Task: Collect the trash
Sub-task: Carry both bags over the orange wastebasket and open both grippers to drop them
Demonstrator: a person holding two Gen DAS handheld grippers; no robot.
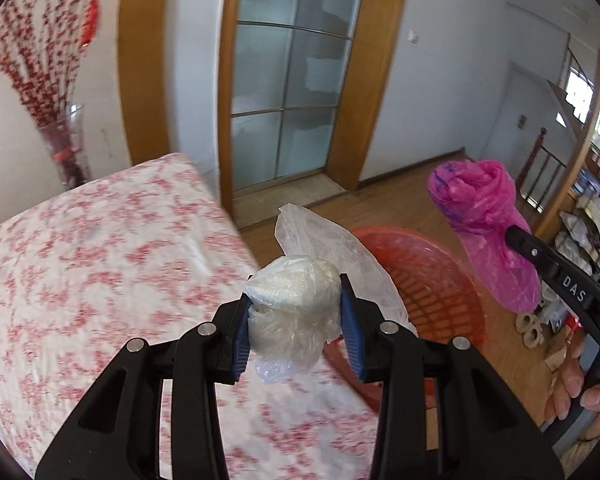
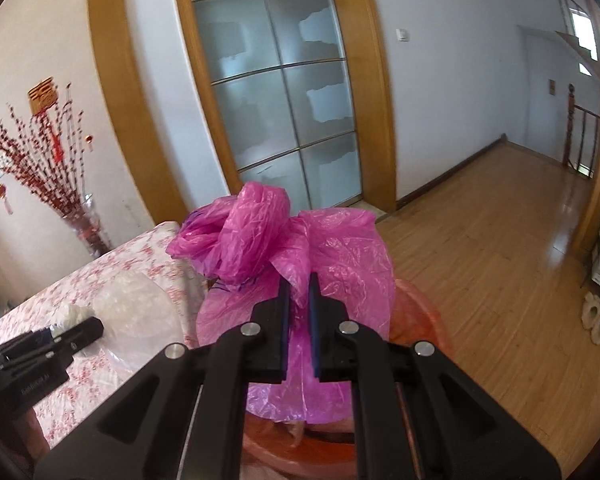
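Left gripper [image 1: 296,320]: fingers clamped on a clear plastic bag [image 1: 296,300] wadded around something white, held over the counter [image 1: 100,260] edge. Right gripper [image 2: 299,320]: fingers closed on a crumpled pink plastic bag [image 2: 284,248], held above what looks like a red basket [image 1: 428,276] on the floor.

Each wrist camera looks forward and downward along its fingers, close-up. Both views share the glass door [image 1: 292,80] at 12 o'clock and the patterned table [image 2: 140,264].
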